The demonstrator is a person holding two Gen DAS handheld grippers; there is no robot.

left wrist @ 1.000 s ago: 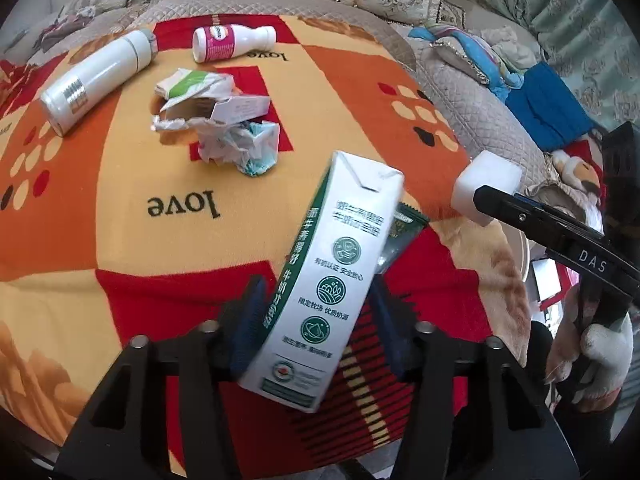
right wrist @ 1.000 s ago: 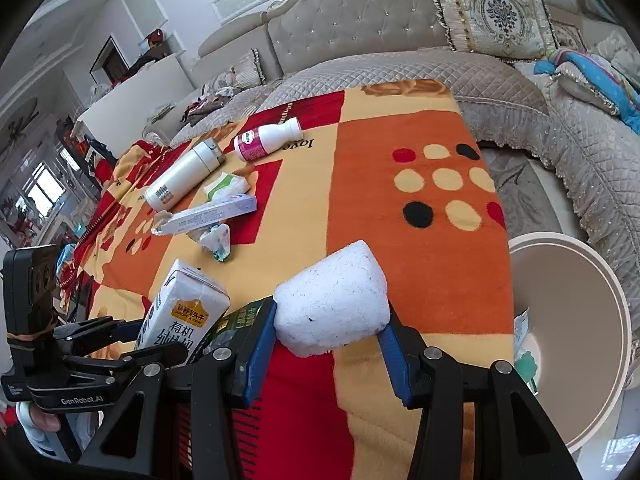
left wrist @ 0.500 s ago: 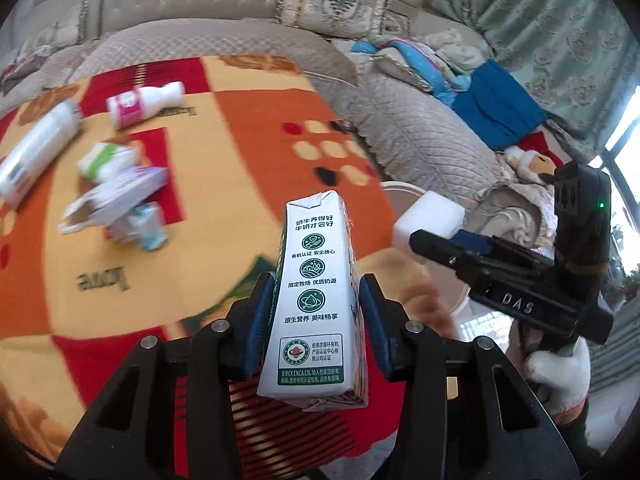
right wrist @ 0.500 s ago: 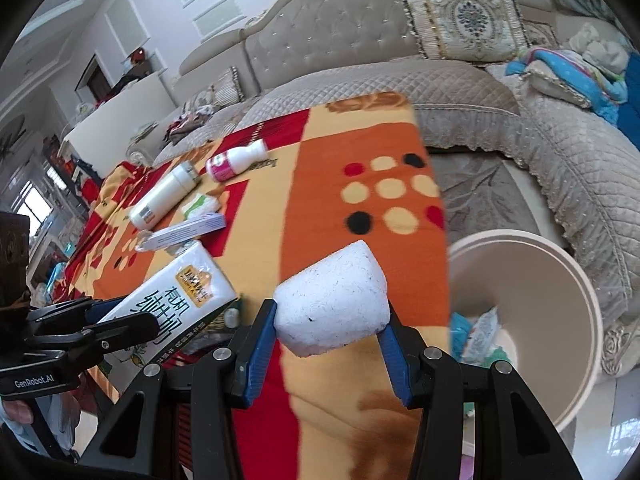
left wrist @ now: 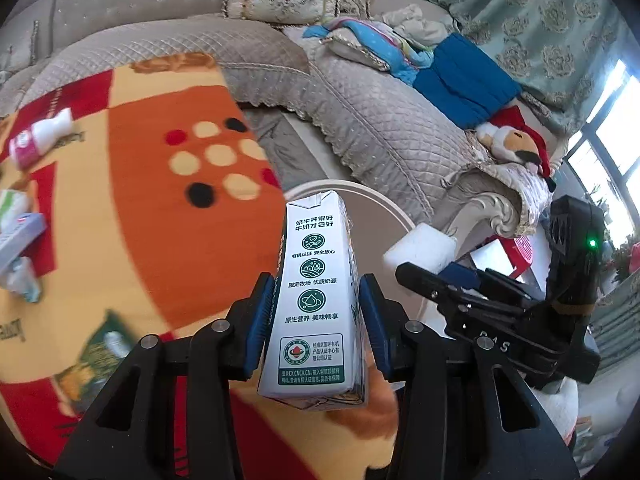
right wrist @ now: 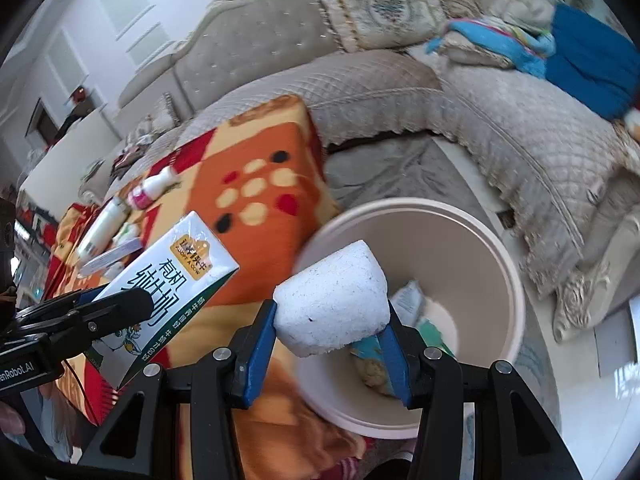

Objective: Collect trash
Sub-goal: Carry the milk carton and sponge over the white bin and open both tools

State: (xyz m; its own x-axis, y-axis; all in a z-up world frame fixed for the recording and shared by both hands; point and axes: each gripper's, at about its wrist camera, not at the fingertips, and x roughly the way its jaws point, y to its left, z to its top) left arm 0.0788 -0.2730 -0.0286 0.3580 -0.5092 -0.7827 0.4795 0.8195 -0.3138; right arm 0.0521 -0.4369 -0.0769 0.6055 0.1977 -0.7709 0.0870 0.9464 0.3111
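Note:
My left gripper (left wrist: 316, 320) is shut on a white and green milk carton (left wrist: 316, 300), held above the blanket's edge near the bin; the carton also shows in the right wrist view (right wrist: 160, 300). My right gripper (right wrist: 330, 336) is shut on a white foam block (right wrist: 334, 300), held over the near rim of the cream waste bin (right wrist: 496, 248), which holds some wrappers. The foam block (left wrist: 420, 248) and the bin rim (left wrist: 384, 204) also show in the left wrist view.
On the orange and red blanket (left wrist: 152, 208) lie a pink-labelled bottle (left wrist: 38, 140), a white flask (right wrist: 104, 224), crumpled boxes (left wrist: 18, 236) and a green wrapper (left wrist: 100, 356). A grey quilted sofa (left wrist: 380, 120) with cushions and clothes curves behind the bin.
Both grippers have swung right, away from the blanket's trash and toward the bin. The foam block is now over the bin's rim and the carton is close beside it.

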